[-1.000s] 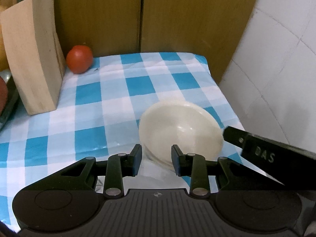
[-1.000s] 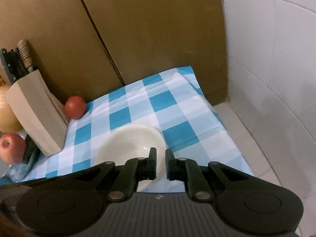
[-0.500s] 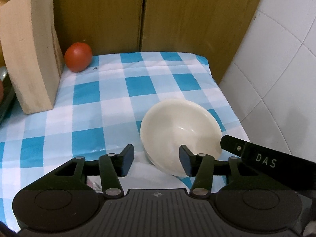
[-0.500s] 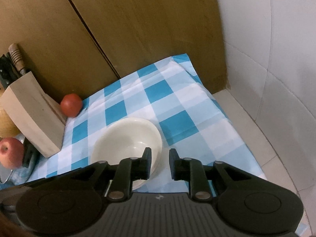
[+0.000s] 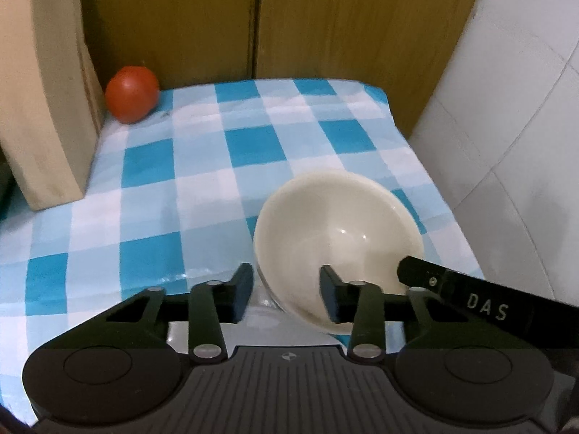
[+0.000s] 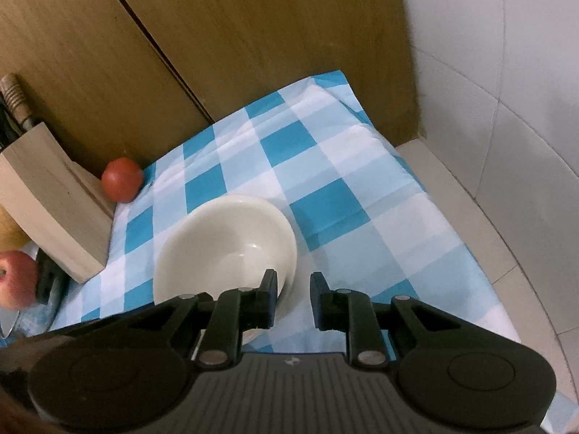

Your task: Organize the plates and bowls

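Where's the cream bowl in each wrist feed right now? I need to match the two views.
Left wrist: cream bowl sits lower right of centre, its near rim straddled by the open left gripper.
Right wrist: the bowl sits lower left of centre, its right rim between the open right gripper's fingers.
Shared landmark: the tomato beside the knife block.

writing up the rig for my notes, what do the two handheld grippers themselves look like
Both are matte black plastic. The left gripper and right gripper each have a ribbed body bearing a small round emblem, two round raised discs at the sides, and linkage arms with silver pivot pins that end in flat rectangular pads. In the left wrist view, the side of the right gripper's finger reads "DAS" in pale letters. No cables or sleeves show.
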The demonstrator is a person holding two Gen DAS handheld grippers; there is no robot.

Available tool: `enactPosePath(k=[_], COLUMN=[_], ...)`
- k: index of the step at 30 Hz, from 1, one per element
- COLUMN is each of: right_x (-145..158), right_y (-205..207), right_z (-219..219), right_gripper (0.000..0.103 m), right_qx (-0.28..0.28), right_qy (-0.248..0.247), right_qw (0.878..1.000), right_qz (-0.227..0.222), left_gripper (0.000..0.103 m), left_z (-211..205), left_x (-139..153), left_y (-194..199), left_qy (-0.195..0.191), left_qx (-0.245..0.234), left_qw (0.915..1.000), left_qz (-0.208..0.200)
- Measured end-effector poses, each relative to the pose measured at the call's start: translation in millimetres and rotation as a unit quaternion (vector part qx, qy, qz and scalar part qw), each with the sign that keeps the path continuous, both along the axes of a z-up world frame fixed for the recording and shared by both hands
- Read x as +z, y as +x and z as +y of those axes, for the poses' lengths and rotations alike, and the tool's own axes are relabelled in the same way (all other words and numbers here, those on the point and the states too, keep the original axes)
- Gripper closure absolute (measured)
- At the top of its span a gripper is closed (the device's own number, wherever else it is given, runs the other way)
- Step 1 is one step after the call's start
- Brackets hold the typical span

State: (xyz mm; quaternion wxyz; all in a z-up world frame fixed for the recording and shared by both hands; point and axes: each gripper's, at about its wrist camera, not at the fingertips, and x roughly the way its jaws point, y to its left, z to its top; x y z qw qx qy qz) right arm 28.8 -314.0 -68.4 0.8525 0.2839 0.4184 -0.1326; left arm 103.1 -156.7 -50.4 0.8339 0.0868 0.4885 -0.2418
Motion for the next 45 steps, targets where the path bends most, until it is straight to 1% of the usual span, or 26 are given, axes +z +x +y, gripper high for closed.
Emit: enactPosePath(k=[2, 3, 7, 10, 14, 17, 18, 19, 21, 22, 23, 26, 27, 28, 29, 30, 31, 34, 37, 42, 45], right_x=[-0.1, -0.2, -1.3, -0.9, 1.6, 2.1, 1.3, 1.1, -0.1, -0.4, -0.7, -2.6, -2.7, -2.1, -1.2, -0.7, -0.6, 2.1, 5.2, 6.3, 8.7], right_y=[2.5, 3.4, 4.0, 3.5, 1.3, -3.1, -3.8, -5.1, -7.2, -8.5, -9.2, -9.5, -9.2, -9.1, -8.8, -9.3, -9.9, -12.6, -14.8, -17.8, -20.4], right_z=[-0.2, -0.2, -3.6, -5.3, -9.9, -17.1, -18.8, -19.8, -20.0, -20.8, -22.1, -25.4, -26.3, -26.1, -24.5, -23.2, -22.4, -23.8, -26.6, -28.6, -30.1], right_gripper=[0.091, 0.091, 0.091, 0.091, 0.091, 0.091, 0.090, 0.089, 0.084, 0.083, 0.083, 0.083, 0.092, 0.091, 0.091, 0.091, 0.091, 0.091, 0.091, 0.091, 0.091], right_qx=[0.006, 0.005, 0.004, 0.002, 0.001, -0.009, -0.004, -0.005, -0.004, -0.005, -0.005, -0.009, -0.009, -0.005, -0.003, 0.001, 0.001, -0.003, -0.009, -0.012, -0.013], right_qy=[0.005, 0.006, 0.009, 0.012, 0.002, 0.002, 0.007, 0.010, 0.012, 0.011, 0.012, 0.025, 0.032, 0.036, 0.028, 0.019, 0.015, 0.015, 0.013, 0.010, 0.008], right_qw=[1.000, 1.000, 1.000, 1.000, 1.000, 1.000, 1.000, 1.000, 1.000, 1.000, 1.000, 1.000, 0.999, 0.999, 1.000, 1.000, 1.000, 1.000, 1.000, 1.000, 1.000], right_qz=[-0.001, 0.001, -0.001, 0.001, 0.010, 0.010, 0.011, 0.010, 0.010, 0.008, 0.007, 0.004, 0.003, 0.003, 0.008, 0.009, 0.010, 0.006, 0.003, 0.010, 0.009], left_gripper=[0.063, 0.066, 0.067, 0.067, 0.067, 0.065, 0.063, 0.060, 0.059, 0.055, 0.053, 0.052, 0.056, 0.062, 0.063, 0.068, 0.071, 0.072, 0.071, 0.071, 0.071], left_z=[-1.6, -2.6, -5.6, -7.6, -11.5, -15.5, -18.1, -20.7, -24.7, -25.6, -25.8, -25.8, -26.4, -26.7, -27.5, -28.7, -29.6, -29.8, -30.5, -32.7, -35.2], left_x=[-4.6, -6.1, -8.3, -10.5, -11.9, -12.4, -12.5, -12.7, -13.5, -14.0, -14.9, -20.2, -22.0, -22.7, -22.1, -20.4, -19.1, -18.5, -14.5, -9.1, -10.6], left_y=[0.9, 1.6, 1.1, -0.4, -4.2, -8.8, -10.7, -12.7, -14.7, -14.6, -13.5, -10.3, -9.8, -10.1, -10.7, -12.4, -13.7, -14.8, -17.6, -22.8, -25.1], left_qy=[0.005, 0.007, 0.015, 0.014, 0.011, 0.003, 0.002, 0.005, 0.015, 0.016, 0.019, 0.020, 0.020, 0.016, 0.014, 0.015, 0.019, 0.016, 0.012, 0.004, 0.006], left_qx=[-0.001, -0.002, -0.010, -0.013, -0.017, -0.025, -0.032, -0.037, -0.039, -0.040, -0.038, -0.032, -0.034, -0.036, -0.035, -0.035, -0.035, -0.034, -0.038, -0.044, -0.047], left_qw=[1.0000, 1.0000, 0.9998, 0.9998, 0.9998, 0.9997, 0.9995, 0.9993, 0.9991, 0.9990, 0.9990, 0.9992, 0.9992, 0.9992, 0.9993, 0.9992, 0.9991, 0.9992, 0.9991, 0.9988, 0.9987], left_qz=[0.003, 0.004, -0.001, 0.000, 0.002, 0.003, 0.004, 0.000, -0.010, -0.014, -0.015, -0.008, -0.004, -0.002, -0.003, -0.010, -0.015, -0.011, -0.016, -0.019, -0.019])
